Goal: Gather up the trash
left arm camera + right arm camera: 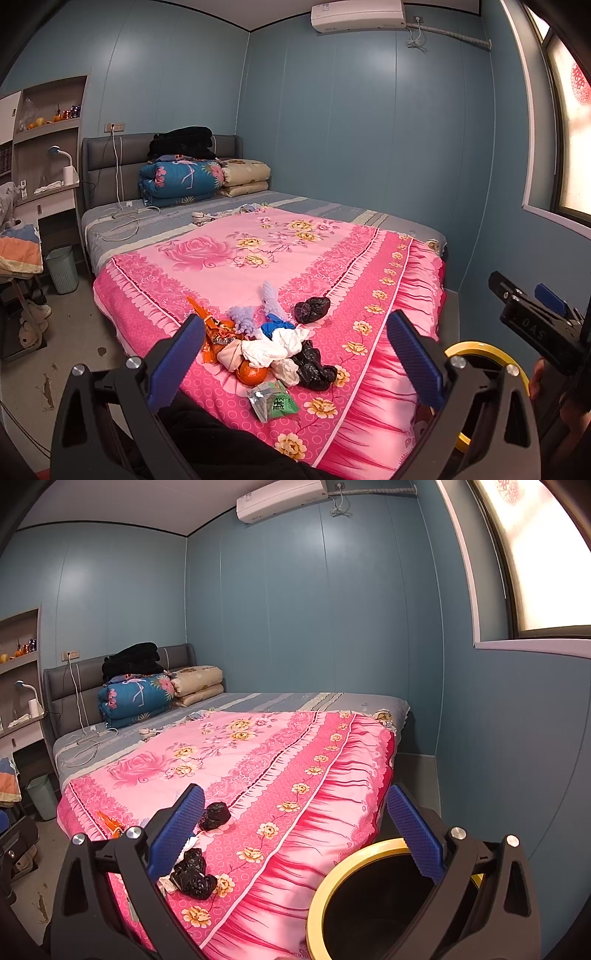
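Observation:
A heap of trash lies near the foot of the pink floral bedspread [236,258]: an orange wrapper [214,328], white crumpled tissues [269,347], a tangerine [252,373], black plastic bags [314,367], a green snack packet [275,400] and purple fluffy bits [242,319]. A separate black bag [312,309] [215,815] lies further up. My left gripper [295,354] hovers open just above the heap. My right gripper [295,834] is open over the bed corner, above a yellow-rimmed bin [354,893] [476,350]. It also shows at the right [532,314] of the left wrist view.
Folded quilts [184,181] and dark clothes are stacked at the headboard, with white cables [122,218] on the grey sheet. A pale green wastebasket [62,267] stands on the floor left of the bed, beside shelves and slippers. Blue walls close in on the right.

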### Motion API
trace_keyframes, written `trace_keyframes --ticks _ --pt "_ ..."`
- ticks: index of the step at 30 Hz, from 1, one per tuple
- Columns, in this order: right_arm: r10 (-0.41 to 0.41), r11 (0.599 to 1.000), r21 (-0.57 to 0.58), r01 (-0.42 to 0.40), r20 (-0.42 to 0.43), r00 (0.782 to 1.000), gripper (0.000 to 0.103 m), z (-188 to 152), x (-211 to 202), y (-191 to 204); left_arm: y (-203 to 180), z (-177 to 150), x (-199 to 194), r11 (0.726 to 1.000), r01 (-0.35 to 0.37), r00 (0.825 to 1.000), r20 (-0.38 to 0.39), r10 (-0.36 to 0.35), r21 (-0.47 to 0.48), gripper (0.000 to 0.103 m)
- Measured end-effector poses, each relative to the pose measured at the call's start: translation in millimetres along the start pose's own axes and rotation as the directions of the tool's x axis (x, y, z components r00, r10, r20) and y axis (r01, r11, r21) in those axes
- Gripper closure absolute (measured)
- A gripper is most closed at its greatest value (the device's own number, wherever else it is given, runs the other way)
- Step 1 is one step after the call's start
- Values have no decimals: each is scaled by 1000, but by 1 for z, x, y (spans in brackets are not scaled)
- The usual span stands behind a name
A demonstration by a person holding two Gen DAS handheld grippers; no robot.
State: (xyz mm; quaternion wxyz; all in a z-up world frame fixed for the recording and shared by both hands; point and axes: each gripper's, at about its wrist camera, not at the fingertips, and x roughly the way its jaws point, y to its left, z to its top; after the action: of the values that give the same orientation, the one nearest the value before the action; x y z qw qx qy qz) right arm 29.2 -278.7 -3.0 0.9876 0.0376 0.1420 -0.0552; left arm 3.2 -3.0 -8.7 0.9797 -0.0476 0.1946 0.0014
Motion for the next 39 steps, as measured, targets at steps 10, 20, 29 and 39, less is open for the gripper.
trace_keyframes --ticks 10,20,29,39 --pt "-3 1000 3 3 -11 1000 8 3 2 0 0 -1 0 1000 1 1000 -2 -1 1 8" --pt "-3 1000 3 3 -11 1000 8 3 2 0 0 -1 1 1000 1 1000 -2 -1 2 8" --pt "-2 1000 5 2 -15 1000 8 3 2 0 0 -1 1 1000 2 1000 -4 -2 2 8" --pt "-2 1000 5 2 -17 1000 8 3 3 -1 1 0 0 1000 5 1000 -8 -5 3 8"
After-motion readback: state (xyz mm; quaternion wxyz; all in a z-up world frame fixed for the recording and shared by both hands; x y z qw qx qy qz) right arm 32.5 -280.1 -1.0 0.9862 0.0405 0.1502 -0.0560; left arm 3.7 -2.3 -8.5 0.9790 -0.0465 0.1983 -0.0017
